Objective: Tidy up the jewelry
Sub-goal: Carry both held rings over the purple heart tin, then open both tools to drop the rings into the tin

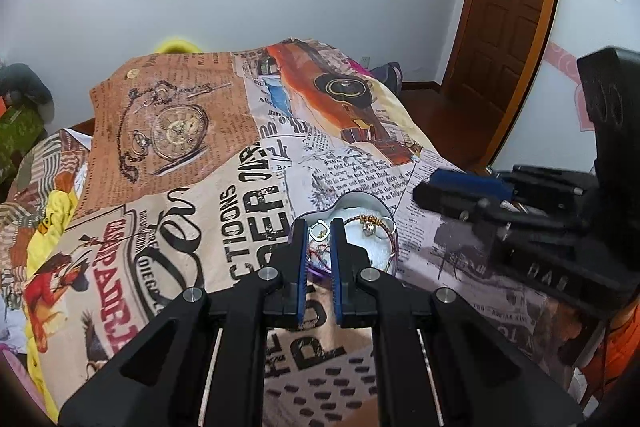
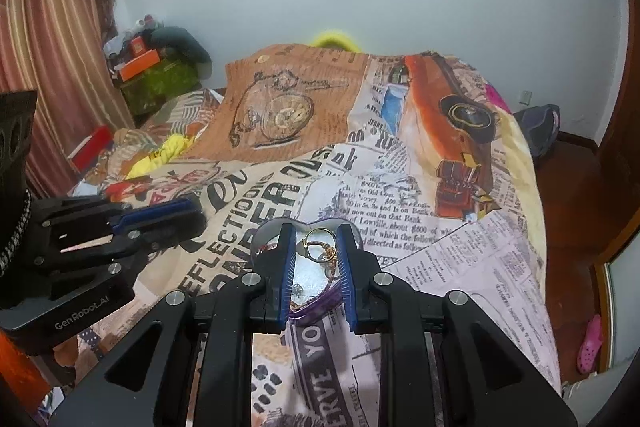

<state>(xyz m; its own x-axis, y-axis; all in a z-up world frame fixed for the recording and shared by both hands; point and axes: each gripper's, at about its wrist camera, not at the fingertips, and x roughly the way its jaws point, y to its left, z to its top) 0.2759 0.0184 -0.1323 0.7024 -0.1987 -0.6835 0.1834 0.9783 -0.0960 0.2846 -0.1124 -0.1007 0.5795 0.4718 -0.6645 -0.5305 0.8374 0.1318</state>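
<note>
Right wrist view: jewelry in a heart-shaped box on the bedspread.
I judged the jewelry (image 2: 320, 251) light, slippery and prone to tangling, best pinched at a ring's rim. It lay in the box (image 2: 316, 309) just beyond and between my right gripper's (image 2: 317, 229) narrowly parted, empty fingers. My left gripper (image 1: 319, 225) also hovered there, gap narrow, holding nothing, over the bedspread (image 1: 224, 203).

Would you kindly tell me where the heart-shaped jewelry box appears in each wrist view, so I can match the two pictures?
Left wrist: the heart-shaped jewelry box sits just right of centre, behind the left tool.
Right wrist: it lies at centre, lower half, seen between the right tool's fingers.
Shared landmark: the pocket-watch print on the bedspread.
</note>
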